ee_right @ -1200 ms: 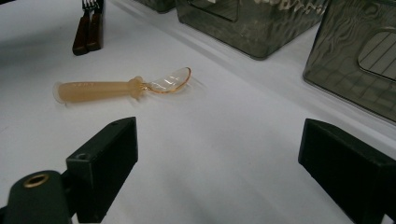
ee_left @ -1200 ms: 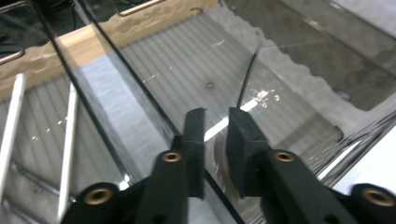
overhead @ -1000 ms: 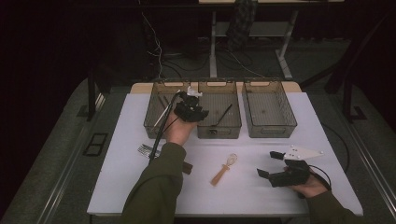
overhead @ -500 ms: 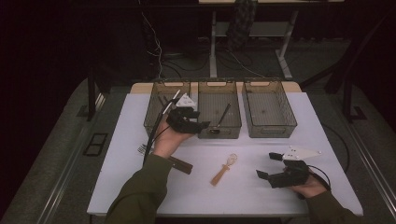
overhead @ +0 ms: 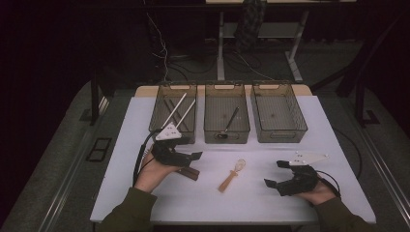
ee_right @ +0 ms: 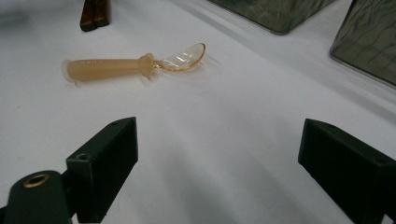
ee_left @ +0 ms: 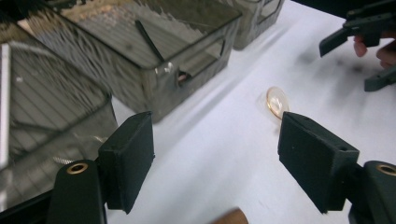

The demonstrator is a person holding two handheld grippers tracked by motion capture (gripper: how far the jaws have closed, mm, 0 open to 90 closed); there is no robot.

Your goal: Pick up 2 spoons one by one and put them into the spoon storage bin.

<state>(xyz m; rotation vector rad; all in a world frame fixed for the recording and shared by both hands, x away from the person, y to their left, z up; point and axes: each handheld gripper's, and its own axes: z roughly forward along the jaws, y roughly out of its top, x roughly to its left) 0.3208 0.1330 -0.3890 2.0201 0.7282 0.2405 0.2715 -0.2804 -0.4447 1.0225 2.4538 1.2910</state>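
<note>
Both tools wide, nothing held.
The left tool [overhead: 186,157] hovers just above a brown handle [overhead: 187,172]; the right tool [overhead: 278,174] rests near right; the amber spoon [overhead: 232,175] lies between on the tabletop [overhead: 309,130].

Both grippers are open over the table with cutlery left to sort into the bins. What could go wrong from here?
The left gripper hangs open right over the brown handle; closing off-centre could push it aside rather than grip it. The spoon lies flat on the smooth table, so the right gripper may slide it instead of lifting. White chopsticks lean over the left bin rim and could be knocked.
</note>
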